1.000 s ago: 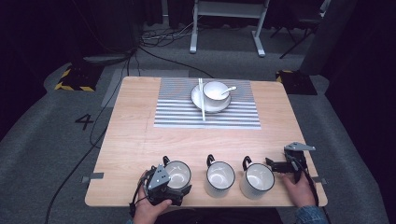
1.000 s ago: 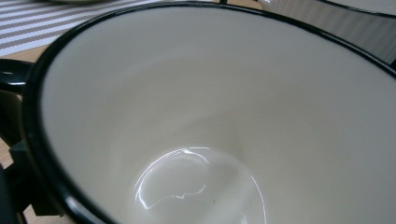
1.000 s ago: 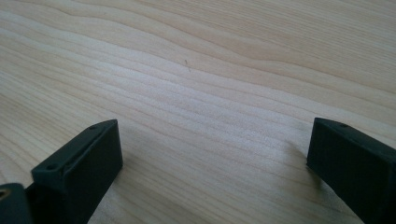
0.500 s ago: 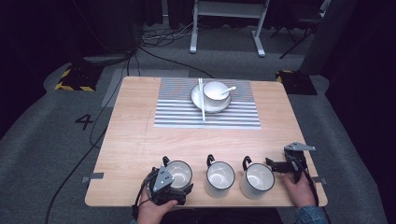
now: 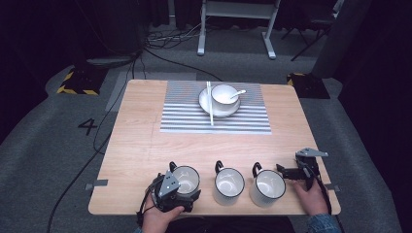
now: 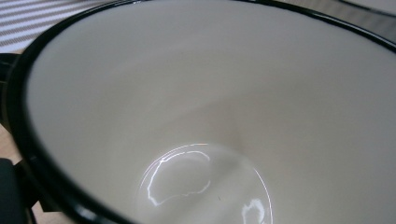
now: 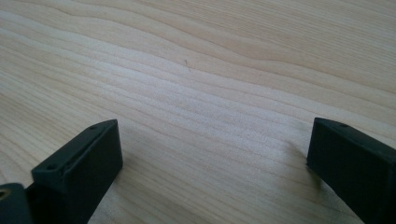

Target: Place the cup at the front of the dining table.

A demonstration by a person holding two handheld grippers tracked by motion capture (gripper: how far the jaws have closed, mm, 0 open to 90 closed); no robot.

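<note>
Setting: dark studio floor with cables and a stand at the top of the frame; pale wooden worktop (image 5: 145, 145) in the middle.

Far end of worktop: striped mat (image 5: 184, 116), upper centre, carrying a plate (image 5: 205, 103) with a bowl (image 5: 223, 94), a spoon (image 5: 236, 93) resting in the bowl and chopsticks (image 5: 210, 104) laid across.

Near edge: three white black-rimmed mugs in a row — left mug (image 5: 185, 178), middle mug (image 5: 229, 182), right mug (image 5: 268, 185), handles turned to the upper left.

Left gripper (image 5: 171, 190): lower left, pressed up against the near side of the left mug; whether its jaws pinch the wall or stand apart cannot be told. Its own view looks straight into the mug's glossy inside (image 6: 210, 116).

Right gripper (image 5: 291, 172): lower right, just beside the right mug and not touching it; jaws spread wide over bare wood (image 7: 210, 93).

Change over the last second: left gripper has crept a little forward onto the left mug; right gripper and all three mugs unmoved.

Reading: the left mug appears to be the piece in hand, and the grasp looks about to be made or only just made; no lift yet, mug standing on the worktop.
</note>
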